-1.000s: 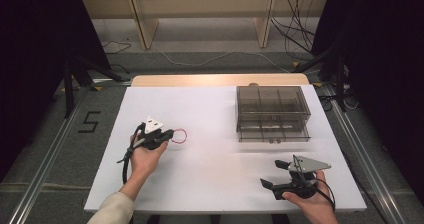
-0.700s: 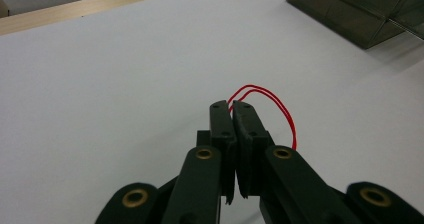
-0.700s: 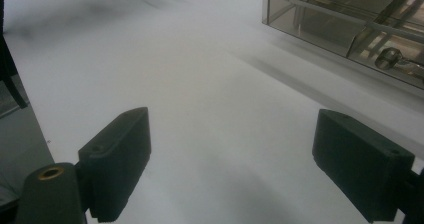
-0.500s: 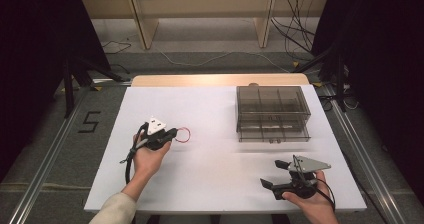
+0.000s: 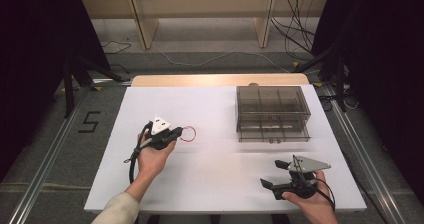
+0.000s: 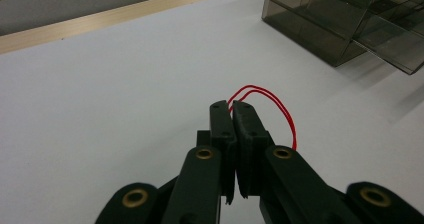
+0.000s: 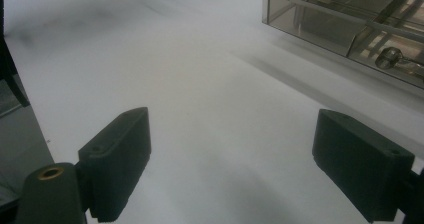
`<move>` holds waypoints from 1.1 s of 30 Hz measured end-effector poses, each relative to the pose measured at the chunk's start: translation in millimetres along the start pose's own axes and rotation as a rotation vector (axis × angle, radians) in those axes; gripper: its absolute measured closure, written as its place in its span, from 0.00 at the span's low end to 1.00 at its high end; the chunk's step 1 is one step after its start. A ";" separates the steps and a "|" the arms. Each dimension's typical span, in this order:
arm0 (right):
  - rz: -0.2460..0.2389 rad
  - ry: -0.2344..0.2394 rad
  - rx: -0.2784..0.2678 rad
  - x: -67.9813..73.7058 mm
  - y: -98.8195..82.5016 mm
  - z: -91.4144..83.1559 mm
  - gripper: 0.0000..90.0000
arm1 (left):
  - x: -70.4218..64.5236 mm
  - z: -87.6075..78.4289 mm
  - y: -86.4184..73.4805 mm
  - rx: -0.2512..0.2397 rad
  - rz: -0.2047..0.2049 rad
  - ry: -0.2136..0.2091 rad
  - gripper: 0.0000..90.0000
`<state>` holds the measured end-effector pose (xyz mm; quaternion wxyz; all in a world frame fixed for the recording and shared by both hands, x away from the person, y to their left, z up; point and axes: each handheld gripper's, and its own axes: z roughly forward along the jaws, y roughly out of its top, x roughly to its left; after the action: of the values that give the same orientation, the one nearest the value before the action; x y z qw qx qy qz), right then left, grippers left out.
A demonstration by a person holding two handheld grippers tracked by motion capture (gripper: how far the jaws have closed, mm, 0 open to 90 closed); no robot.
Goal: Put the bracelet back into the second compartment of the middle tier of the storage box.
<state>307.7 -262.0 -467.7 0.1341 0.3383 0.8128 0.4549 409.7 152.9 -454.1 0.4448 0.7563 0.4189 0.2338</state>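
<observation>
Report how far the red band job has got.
Done: the left gripper is shut on the red rubber band, whose loop sticks out past the jaws. In hand: the band is held over the white table, apart from the smoky drawer organizer. Left: probably stowing it there; the right gripper waits open, nothing between its jaws.

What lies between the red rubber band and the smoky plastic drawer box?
Only bare white table separates the red rubber band from the smoky plastic drawer box, per the high view.
</observation>
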 end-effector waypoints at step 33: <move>-0.001 0.000 -0.003 -1.0 -0.2 0.6 0.18 | -32.9 9.2 20.4 -0.046 0.055 -0.053 0.98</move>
<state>308.6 -262.4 -468.3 0.1350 0.3377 0.8124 0.4558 407.3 115.6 -440.3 0.4664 0.7630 0.3806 0.2353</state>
